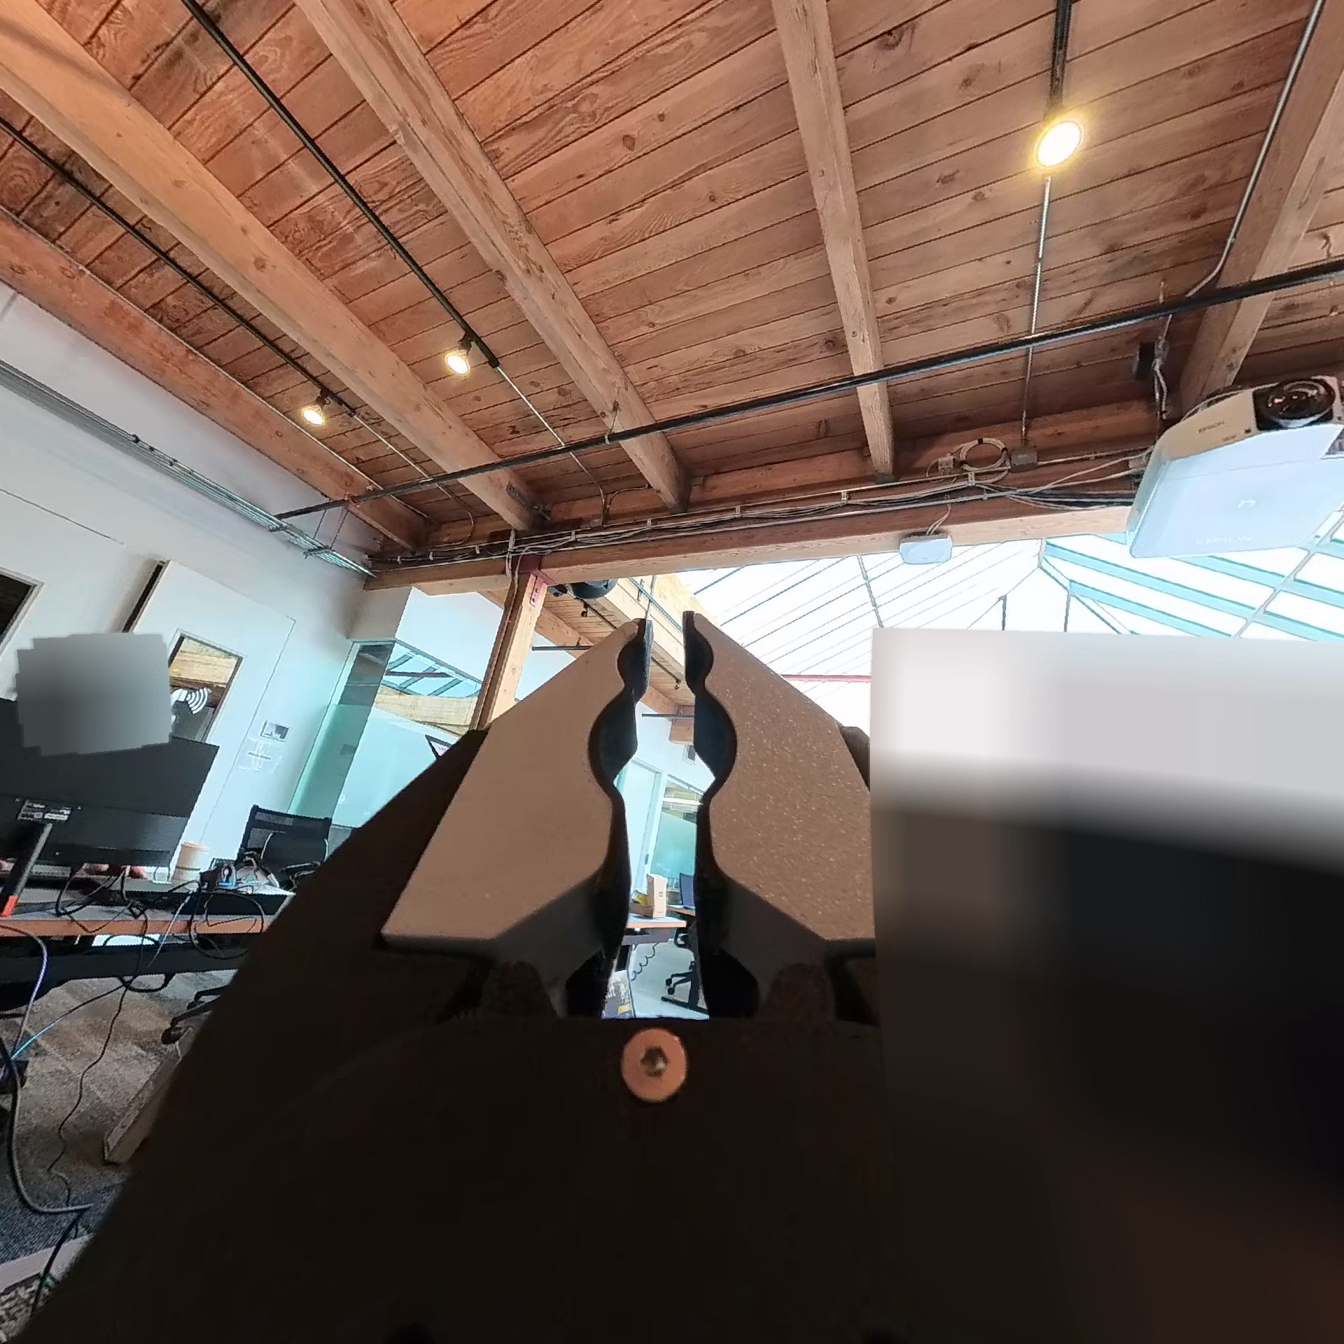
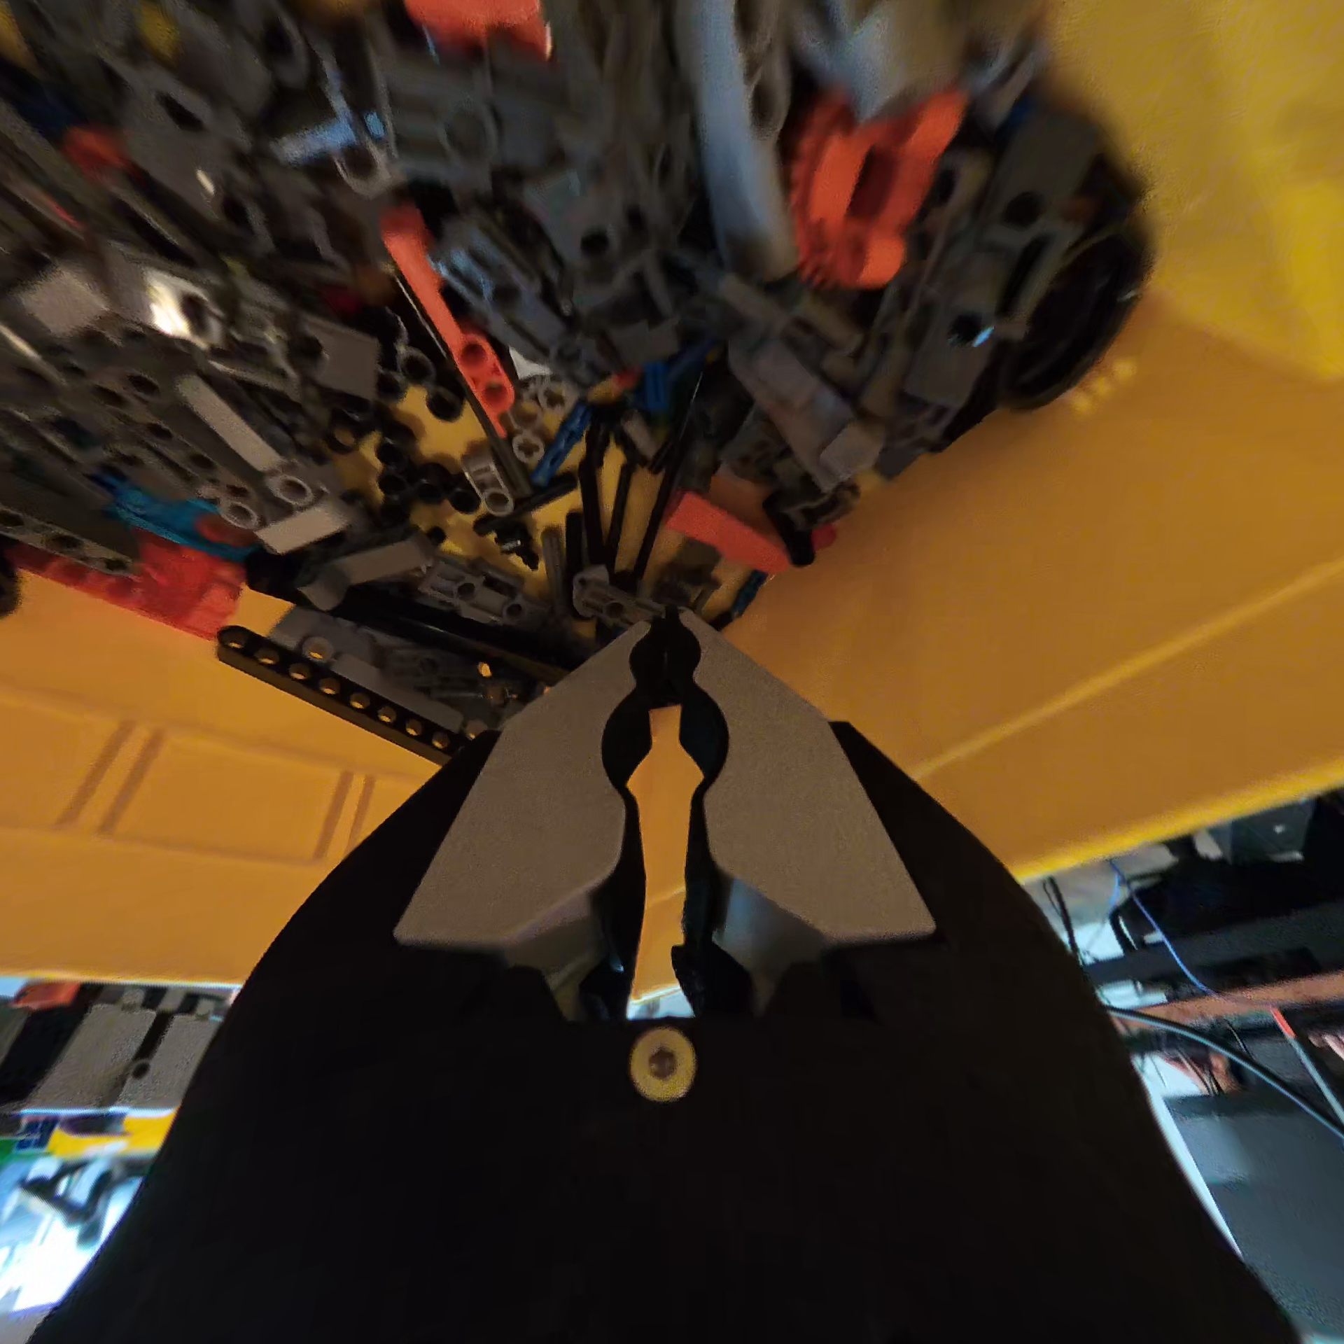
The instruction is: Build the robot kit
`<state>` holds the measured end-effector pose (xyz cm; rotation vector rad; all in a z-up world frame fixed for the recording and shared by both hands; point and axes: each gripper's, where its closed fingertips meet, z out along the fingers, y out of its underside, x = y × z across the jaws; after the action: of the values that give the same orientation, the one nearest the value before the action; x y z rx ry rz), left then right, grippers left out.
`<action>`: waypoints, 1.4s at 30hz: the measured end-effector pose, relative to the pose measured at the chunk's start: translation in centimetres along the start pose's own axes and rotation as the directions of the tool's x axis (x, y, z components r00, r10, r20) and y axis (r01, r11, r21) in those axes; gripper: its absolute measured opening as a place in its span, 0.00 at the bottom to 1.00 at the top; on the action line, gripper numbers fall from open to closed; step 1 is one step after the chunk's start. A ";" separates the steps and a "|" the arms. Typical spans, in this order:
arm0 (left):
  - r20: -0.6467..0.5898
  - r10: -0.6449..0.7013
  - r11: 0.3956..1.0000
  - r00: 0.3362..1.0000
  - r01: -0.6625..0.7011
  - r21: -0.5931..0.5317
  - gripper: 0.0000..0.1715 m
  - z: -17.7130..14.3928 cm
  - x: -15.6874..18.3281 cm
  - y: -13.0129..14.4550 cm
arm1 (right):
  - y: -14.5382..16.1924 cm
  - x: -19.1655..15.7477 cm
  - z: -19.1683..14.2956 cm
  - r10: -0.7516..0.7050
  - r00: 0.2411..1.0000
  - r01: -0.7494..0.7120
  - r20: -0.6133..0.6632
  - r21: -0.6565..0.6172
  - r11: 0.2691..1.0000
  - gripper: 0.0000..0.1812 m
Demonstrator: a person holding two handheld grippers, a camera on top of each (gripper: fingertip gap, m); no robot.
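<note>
My left gripper (image 1: 668,629) points up at a wooden ceiling. Its fingers stand a narrow slit apart, with nothing between the pads. My right gripper (image 2: 669,618) is inside a yellow bin (image 2: 1018,582), with its tips pressed together at the near edge of a pile of grey, black and red building-toy parts (image 2: 436,436). The tips sit right next to a small grey connector piece (image 2: 607,593) and several thin black rods (image 2: 618,502). I see nothing clearly pinched between the pads.
A long black beam with holes (image 2: 342,691) lies left of the right gripper. A red gear (image 2: 865,182) and a black wheel (image 2: 1076,313) sit at the far right of the pile. A white projector (image 1: 1236,480) hangs from the ceiling. Desks with monitors (image 1: 109,800) stand at lower left. My hands' fingertips stand some 50 cm from each other.
</note>
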<state>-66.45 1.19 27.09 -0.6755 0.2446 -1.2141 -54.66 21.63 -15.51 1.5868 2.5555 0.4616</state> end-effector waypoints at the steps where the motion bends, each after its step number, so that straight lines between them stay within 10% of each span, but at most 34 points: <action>1: 0.000 -0.001 1.000 1.000 0.001 -0.001 0.04 0.0 0.0 0.0 | -0.7 0.2 -0.7 0.005 1.000 -0.005 -0.004 0.042 0.999 0.00; 7: -0.001 -0.001 1.000 1.000 0.001 -0.002 0.04 0.0 0.0 0.0 | -4.4 0.8 -4.9 0.025 1.000 -0.022 -0.010 0.248 0.968 0.00; 10: -0.004 -0.003 1.000 1.000 0.003 0.002 0.04 0.0 0.1 -0.1 | -2.1 -0.7 -3.3 0.009 0.998 -0.015 0.066 0.095 0.995 0.20; 15: -0.006 0.001 1.000 1.000 -0.001 0.010 0.04 -0.2 0.2 -0.4 | 1.6 -0.8 1.2 -0.100 0.995 0.101 0.009 -0.082 0.991 0.20; 29: -0.004 0.001 1.000 1.000 -0.001 0.009 0.04 -0.2 0.1 -0.3 | 1.2 -1.3 2.3 -0.005 0.993 0.009 0.118 -0.035 0.999 0.07; 38: -0.003 0.001 1.000 1.000 -0.001 0.001 0.04 0.0 0.0 0.0 | -3.8 1.6 -2.8 -0.003 0.999 0.010 -0.033 0.189 0.982 0.06; 42: -0.003 -0.002 1.000 1.000 0.002 0.002 0.04 0.0 0.0 -0.1 | -5.0 1.8 -5.2 0.019 1.000 -0.012 -0.020 0.291 0.957 0.21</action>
<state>-66.55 1.15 27.12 -0.6721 0.2449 -1.2170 -61.01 20.07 -12.01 1.6978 2.7322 0.1051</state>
